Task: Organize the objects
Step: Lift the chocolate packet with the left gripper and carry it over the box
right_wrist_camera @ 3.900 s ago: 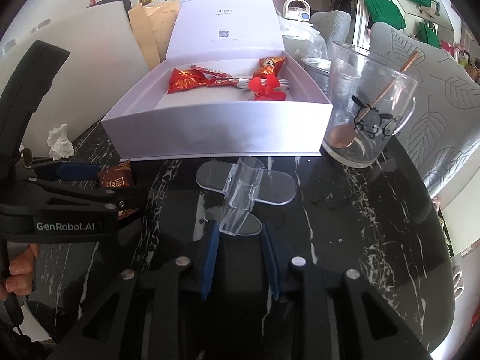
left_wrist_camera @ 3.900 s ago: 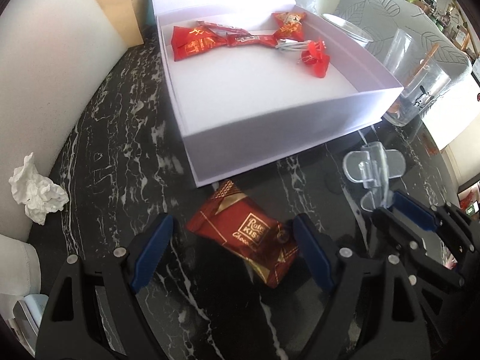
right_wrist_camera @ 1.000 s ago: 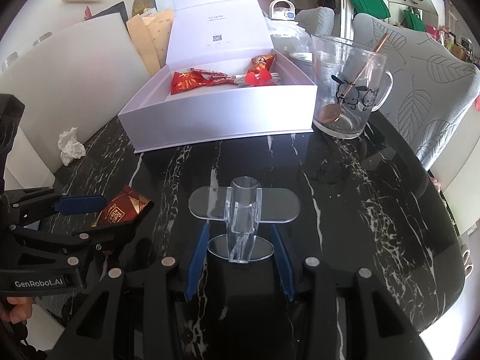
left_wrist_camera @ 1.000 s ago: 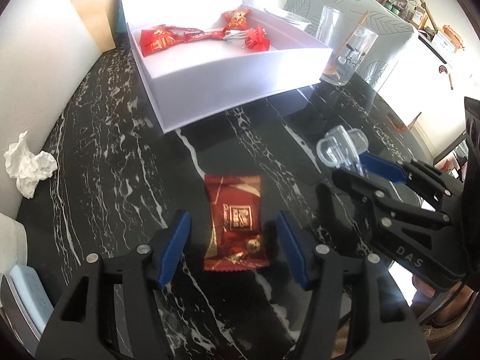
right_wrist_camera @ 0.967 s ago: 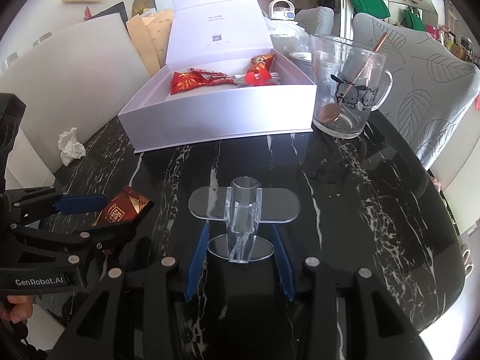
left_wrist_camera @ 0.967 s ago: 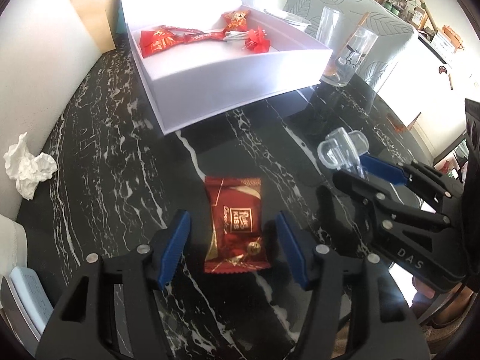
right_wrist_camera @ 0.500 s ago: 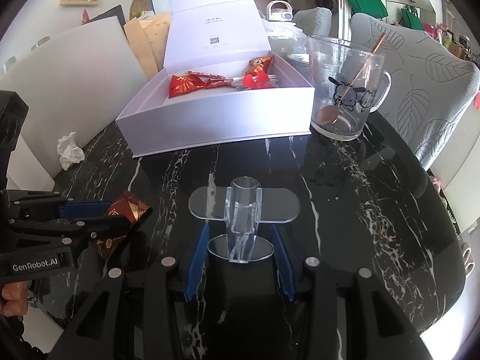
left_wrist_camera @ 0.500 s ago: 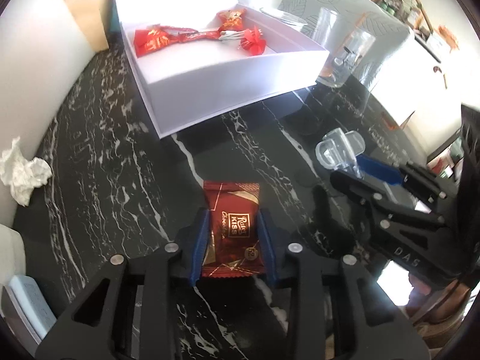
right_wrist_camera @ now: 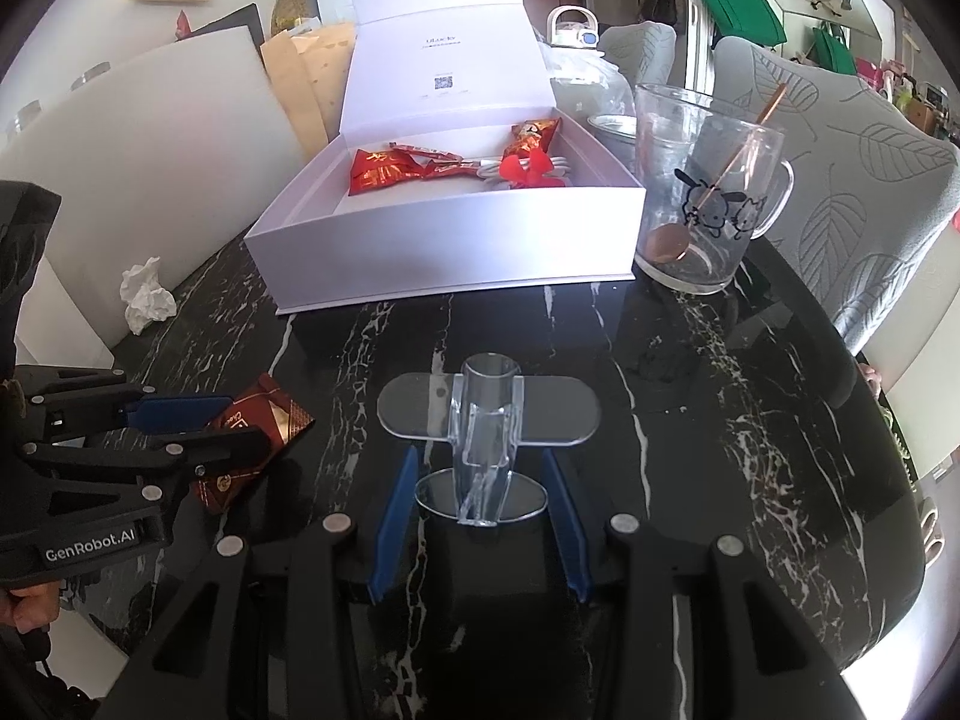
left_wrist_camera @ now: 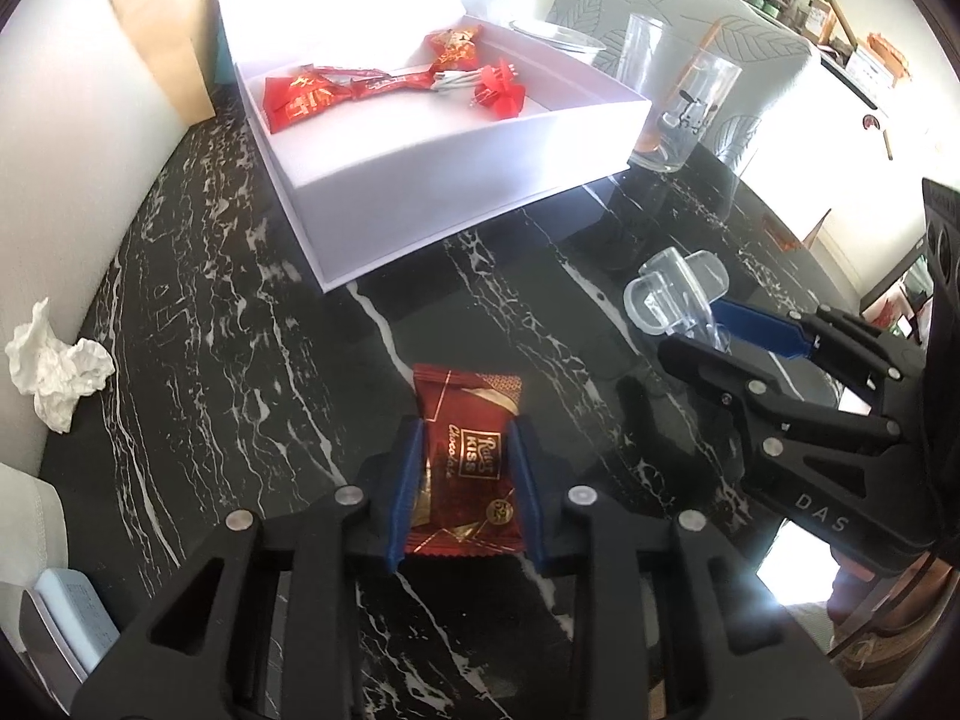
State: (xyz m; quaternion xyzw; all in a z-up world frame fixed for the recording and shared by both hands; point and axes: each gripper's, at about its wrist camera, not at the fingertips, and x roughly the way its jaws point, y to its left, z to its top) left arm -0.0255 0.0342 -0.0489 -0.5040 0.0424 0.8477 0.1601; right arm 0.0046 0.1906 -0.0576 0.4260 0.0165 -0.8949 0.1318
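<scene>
- Here we see the left gripper [left_wrist_camera: 465, 483] with its blue fingers [left_wrist_camera: 403, 489] pinching a dark red chocolate packet [left_wrist_camera: 465, 456] by its long sides; the jaws have just been closing on it.
- The packet is at the near part of the black marbled tabletop [left_wrist_camera: 198, 324]; we cannot tell whether it is lifted clear of the surface. The right wrist view shows it [right_wrist_camera: 255, 441] clamped between the left fingers at the left edge.
- The right gripper [right_wrist_camera: 477, 510] has its fingers [right_wrist_camera: 393, 525] spread on either side of a clear plastic stand [right_wrist_camera: 486, 420], which rests on the tabletop. The pads flank its narrow lower end, and we see a gap on each side, so nothing is gripped.
- In the left wrist view the stand [left_wrist_camera: 675, 288] lies to the right of the packet, just ahead of the right gripper.
- A white open box [right_wrist_camera: 456, 246] sits farther back, its lid raised. Inside lie several red sweet wrappers [right_wrist_camera: 384, 171] and a white cable with a red bow [right_wrist_camera: 528, 171].
- Just right of the box stands a glass mug [right_wrist_camera: 702, 198] with a cartoon print and a copper-coloured spoon [right_wrist_camera: 726, 180] leaning inside.
- A crumpled white tissue [left_wrist_camera: 57, 363] lies at the left edge of the tabletop, well apart from the packet.
</scene>
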